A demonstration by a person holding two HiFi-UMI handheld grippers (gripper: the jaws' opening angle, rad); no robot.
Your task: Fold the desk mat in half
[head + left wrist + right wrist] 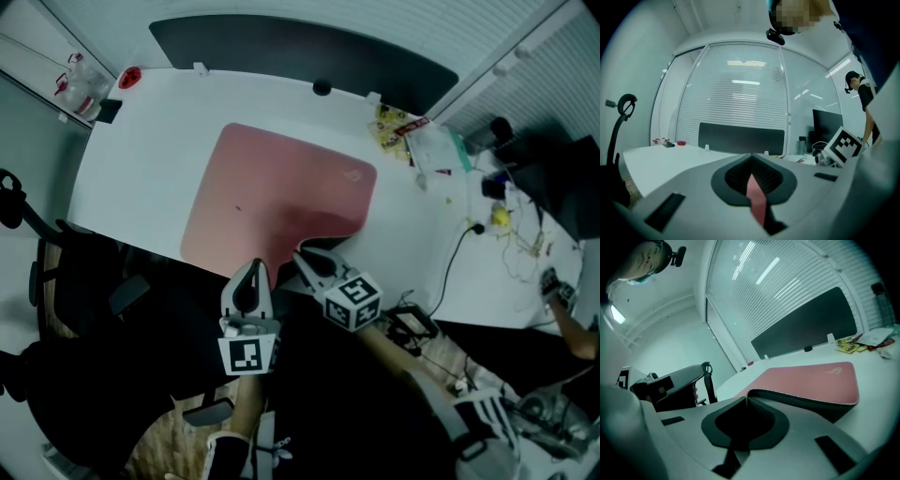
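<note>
A pink desk mat (272,187) lies on the white desk (141,169); its near right part is raised off the desk and throws a shadow. My left gripper (253,269) is shut on the mat's near edge, and a pink strip of mat (757,199) shows between its closed jaws (751,161). Just to the right, my right gripper (306,256) is shut on the same edge. In the right gripper view the mat (811,378) runs away from the closed jaws (746,399), its stitched rim lifted and its dark underside (829,409) showing.
A black divider panel (300,52) runs along the desk's far edge. Snack packets (394,122), a plastic bag (436,150) and cables (506,230) crowd the right end. A red object (129,75) sits far left. An office chair (56,272) stands left; another person (862,93) stands right.
</note>
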